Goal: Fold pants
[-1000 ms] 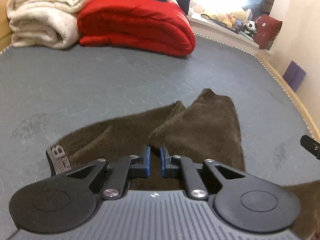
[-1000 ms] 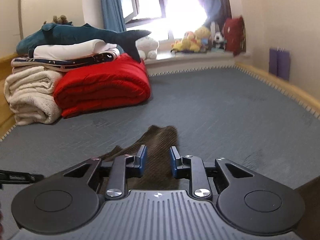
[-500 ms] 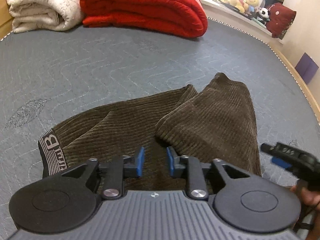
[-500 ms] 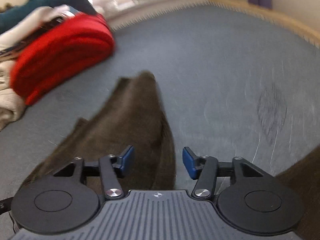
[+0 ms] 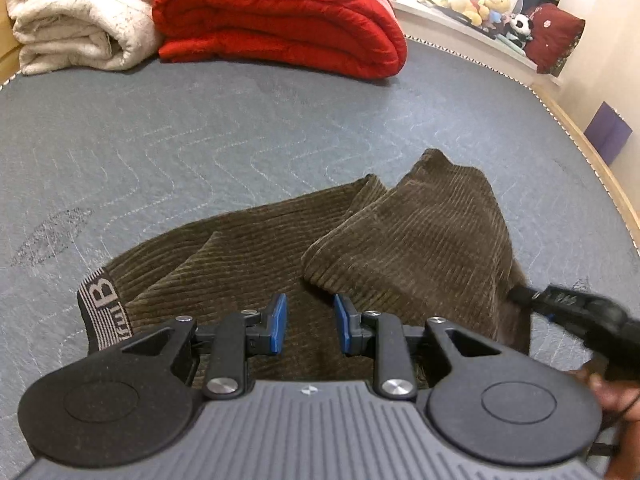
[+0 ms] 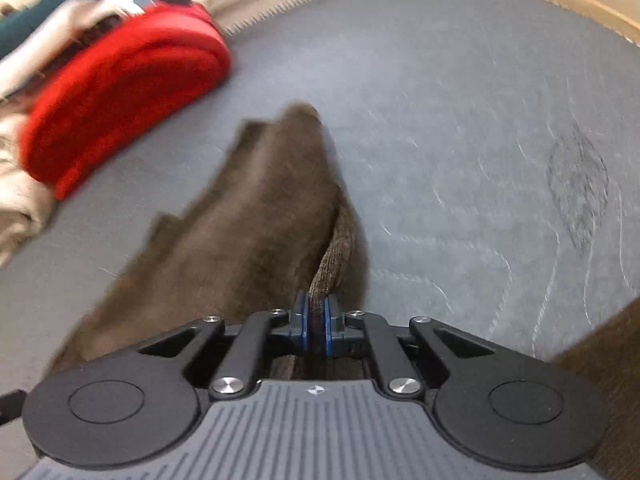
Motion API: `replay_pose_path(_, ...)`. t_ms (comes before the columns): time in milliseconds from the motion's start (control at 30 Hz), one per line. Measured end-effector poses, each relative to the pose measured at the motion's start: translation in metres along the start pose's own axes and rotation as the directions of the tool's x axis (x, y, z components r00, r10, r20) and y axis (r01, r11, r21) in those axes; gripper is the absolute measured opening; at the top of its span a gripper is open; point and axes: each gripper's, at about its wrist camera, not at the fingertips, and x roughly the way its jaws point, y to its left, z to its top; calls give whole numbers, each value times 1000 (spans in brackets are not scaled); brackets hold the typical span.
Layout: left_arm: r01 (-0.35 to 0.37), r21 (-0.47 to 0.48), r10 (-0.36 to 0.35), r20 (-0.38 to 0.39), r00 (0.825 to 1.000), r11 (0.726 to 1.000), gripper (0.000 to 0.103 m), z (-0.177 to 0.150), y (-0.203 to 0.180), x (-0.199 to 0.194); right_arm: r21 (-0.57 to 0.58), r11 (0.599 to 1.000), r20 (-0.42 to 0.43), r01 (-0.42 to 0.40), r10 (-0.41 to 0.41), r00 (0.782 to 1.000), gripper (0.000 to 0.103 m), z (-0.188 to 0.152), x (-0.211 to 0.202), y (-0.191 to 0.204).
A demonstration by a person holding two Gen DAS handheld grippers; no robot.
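Observation:
Brown corduroy pants (image 5: 400, 240) lie crumpled on the grey mattress (image 5: 200, 128), with the waistband and its letter B (image 5: 102, 304) at the left and a leg doubled over at the right. My left gripper (image 5: 308, 324) hovers open over the middle of the pants with nothing between its blue pads. My right gripper (image 6: 316, 320) has its jaws closing tight, and the pads press on a raised ridge of fabric (image 6: 336, 256) at the leg's edge. In the left wrist view the right gripper (image 5: 516, 294) bites the pants' right edge.
A folded red quilt (image 5: 280, 16) and a cream blanket (image 5: 80, 20) are stacked at the far side of the mattress. Plush toys (image 5: 480, 0) line the windowsill. A wooden bed edge (image 5: 592, 152) runs along the right. A hand (image 5: 612, 392) holds the right gripper.
The right gripper dropped to the pants' right edge, spread wide, then shut on the fabric. The left gripper's jaws parted and it sank slightly toward the pants.

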Motion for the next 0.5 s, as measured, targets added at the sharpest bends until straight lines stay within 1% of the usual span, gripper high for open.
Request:
replay_pose_path(67,-7,-3,7,8,1000,1000,29,1,3,-4,-66,997,47,-41,44,998,7,3,-17,10)
replay_pose_path(133,-14,-19,14,10,1000,1000,29,2,9,-6,-167,979,57,-118,129,990,7,3,-32,23)
replay_pose_path(167,-17,-26,17,11,1000,1000,29,3,11,-8,-242,958,60,-155,175,983,6,1,-39,32)
replay_pose_path(200,-19,-29,19,14,1000,999,29,3,13,-9,-333,926,64,-178,210,976,6,-4,-47,43)
replay_pose_path(233,-21,-30,22,16,1000,999,29,4,14,-10,-390,896,48,-211,248,967,6,-9,-53,49)
replay_pose_path(300,-22,-30,23,17,1000,999,29,4,16,-11,-460,839,-3,-290,325,946,6,-19,-64,58)
replay_pose_path(333,-23,-32,24,13,1000,999,29,4,17,-10,-495,812,-18,-308,345,939,6,-24,-68,61)
replay_pose_path(367,-22,-39,23,8,1000,999,29,5,19,-10,-517,793,-38,-323,356,934,7,-29,-71,63)
replay_pose_path(400,-20,-45,20,5,1000,999,29,5,20,-9,-513,788,-60,-341,363,930,7,-31,-71,62)
replay_pose_path(433,-18,-50,18,1,1000,999,29,5,21,-9,-491,788,-93,-372,377,921,7,-33,-71,60)
replay_pose_path(500,-15,-59,15,-4,1000,998,29,5,21,-9,-456,786,-175,-418,382,908,7,-37,-64,56)
